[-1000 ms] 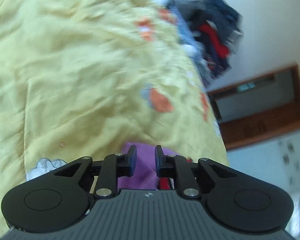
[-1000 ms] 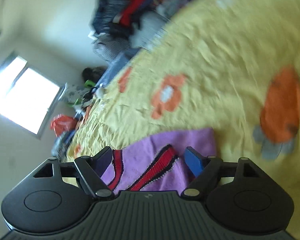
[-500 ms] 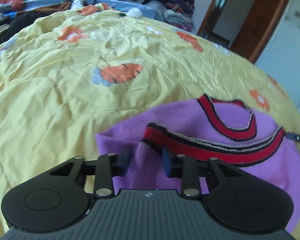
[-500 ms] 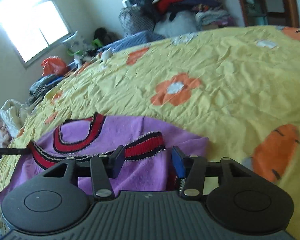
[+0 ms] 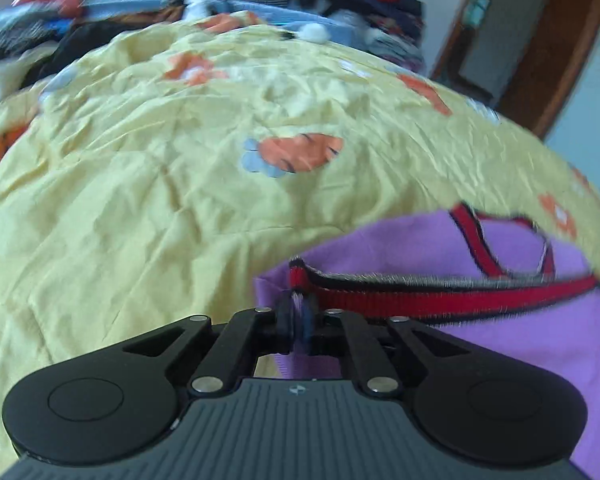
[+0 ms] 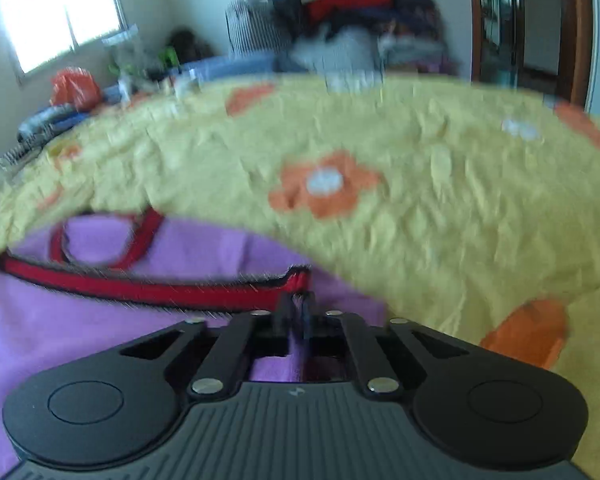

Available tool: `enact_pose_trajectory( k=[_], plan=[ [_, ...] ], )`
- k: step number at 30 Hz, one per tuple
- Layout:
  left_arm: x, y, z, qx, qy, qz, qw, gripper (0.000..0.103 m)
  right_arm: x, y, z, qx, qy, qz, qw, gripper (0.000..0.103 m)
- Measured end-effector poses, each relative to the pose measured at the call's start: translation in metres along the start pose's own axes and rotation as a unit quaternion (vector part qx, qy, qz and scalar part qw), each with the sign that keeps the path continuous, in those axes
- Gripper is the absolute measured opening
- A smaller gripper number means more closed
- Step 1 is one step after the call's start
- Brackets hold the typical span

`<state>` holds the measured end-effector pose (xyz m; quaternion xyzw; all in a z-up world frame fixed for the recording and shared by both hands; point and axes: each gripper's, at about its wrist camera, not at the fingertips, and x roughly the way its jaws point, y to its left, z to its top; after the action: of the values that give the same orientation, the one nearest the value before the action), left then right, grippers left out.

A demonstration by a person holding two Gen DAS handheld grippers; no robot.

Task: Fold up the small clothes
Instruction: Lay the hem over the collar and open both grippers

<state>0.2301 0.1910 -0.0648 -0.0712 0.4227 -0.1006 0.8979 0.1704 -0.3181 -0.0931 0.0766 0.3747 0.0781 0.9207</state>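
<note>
A small purple knit top [image 5: 500, 344] with red, black-edged trim lies spread on a crumpled yellow bedsheet [image 5: 148, 208] printed with orange flowers. The left gripper [image 5: 298, 316] is closing on the garment's left corner: its jaws stand almost together, with a pinch of purple fabric and the end of the red trim band [image 5: 440, 300] caught between the pads. The right gripper [image 6: 298, 316] is closing in the same way on the opposite corner of the same band — purple cloth shows between its nearly meeting fingers and behind them. The band runs taut across the garment from one gripper toward the other. Beyond it, a red-edged neck opening [image 6: 104, 240] lies flat on the sheet. Both views are blurred, so how firmly each pad presses is hard to judge, though fabric plainly sits in each pinch. At the far side of the bed stands a heap of mixed clothes [image 6: 340, 12], with a bright window [image 6: 56, 8] to the left and a wooden door frame [image 6: 576, 32] to the right.
</note>
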Motion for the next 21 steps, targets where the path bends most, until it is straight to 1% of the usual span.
enact_pose_trajectory(
  k=[1, 2, 3, 4, 6, 7, 8, 9, 10, 11, 12, 13, 14, 15, 17, 19, 20, 21],
  plan=[
    [-0.011, 0.003, -0.001, -0.009, -0.006, -0.006, 0.9999, 0.014, -0.007, 0.0, -0.003, 0.005, -0.004, 0.002, 1.0, 0.023],
    [-0.027, 0.003, -0.004, -0.008, -0.018, -0.009, 0.9998, 0.017, -0.019, 0.001, -0.006, 0.01, -0.009, 0.009, 1.0, 0.03],
    [-0.045, 0.003, -0.012, -0.005, -0.033, -0.013, 0.9994, 0.018, -0.035, 0.001, -0.012, 0.014, -0.018, 0.021, 1.0, 0.033],
    [-0.063, 0.003, -0.022, -0.001, -0.04, -0.033, 0.9986, 0.02, -0.053, 0.0, -0.021, 0.023, -0.027, 0.031, 0.999, 0.038],
    [-0.095, -0.003, -0.051, 0.008, -0.044, -0.089, 0.995, 0.037, -0.089, -0.004, -0.047, 0.047, -0.045, 0.06, 0.996, 0.038],
    [-0.107, -0.01, -0.069, 0.02, -0.051, -0.11, 0.9923, 0.041, -0.103, -0.004, -0.061, 0.054, -0.045, 0.055, 0.996, 0.038],
    [-0.116, -0.02, -0.087, 0.042, -0.056, -0.122, 0.9901, 0.048, -0.114, 0.0, -0.075, 0.053, -0.039, 0.039, 0.997, 0.039],
    [-0.121, -0.03, -0.104, 0.064, -0.053, -0.119, 0.9893, 0.049, -0.124, 0.002, -0.089, 0.058, -0.036, 0.026, 0.997, 0.039],
    [-0.122, -0.04, -0.12, 0.081, -0.046, -0.113, 0.9892, 0.049, -0.131, 0.005, -0.103, 0.06, -0.031, 0.022, 0.997, 0.043],
    [-0.117, -0.047, -0.134, 0.096, -0.034, -0.106, 0.9892, 0.049, -0.134, 0.008, -0.113, 0.055, -0.024, 0.028, 0.998, 0.046],
    [-0.11, -0.051, -0.145, 0.103, -0.014, -0.087, 0.9908, 0.045, -0.133, 0.012, -0.121, 0.053, -0.017, 0.032, 0.998, 0.046],
    [-0.101, -0.051, -0.154, 0.098, 0.003, -0.067, 0.993, 0.041, -0.133, 0.016, -0.127, 0.049, -0.018, 0.035, 0.998, 0.031],
    [-0.102, -0.048, -0.163, 0.099, -0.015, -0.059, 0.9932, 0.032, -0.133, 0.022, -0.132, 0.034, -0.018, 0.046, 0.998, 0.003],
    [-0.103, -0.045, -0.166, 0.1, -0.017, -0.052, 0.9935, 0.026, -0.131, 0.03, -0.135, 0.017, -0.007, 0.033, 0.999, 0.003],
    [-0.105, -0.029, -0.167, 0.066, -0.011, -0.045, 0.9967, 0.015, -0.134, 0.034, -0.14, -0.02, -0.013, -0.01, 1.0, 0.002],
    [-0.109, -0.015, -0.176, 0.042, -0.015, -0.05, 0.9977, 0.013, -0.136, 0.019, -0.142, -0.001, -0.012, -0.015, 1.0, 0.002],
    [-0.113, -0.013, -0.178, 0.043, -0.016, -0.047, 0.9978, 0.013, -0.138, 0.015, -0.144, -0.007, -0.014, -0.015, 1.0, 0.003],
    [-0.116, -0.013, -0.177, 0.042, -0.013, -0.04, 0.9983, 0.012, -0.139, 0.013, -0.144, -0.012, -0.014, -0.024, 1.0, 0.003]
  ],
)
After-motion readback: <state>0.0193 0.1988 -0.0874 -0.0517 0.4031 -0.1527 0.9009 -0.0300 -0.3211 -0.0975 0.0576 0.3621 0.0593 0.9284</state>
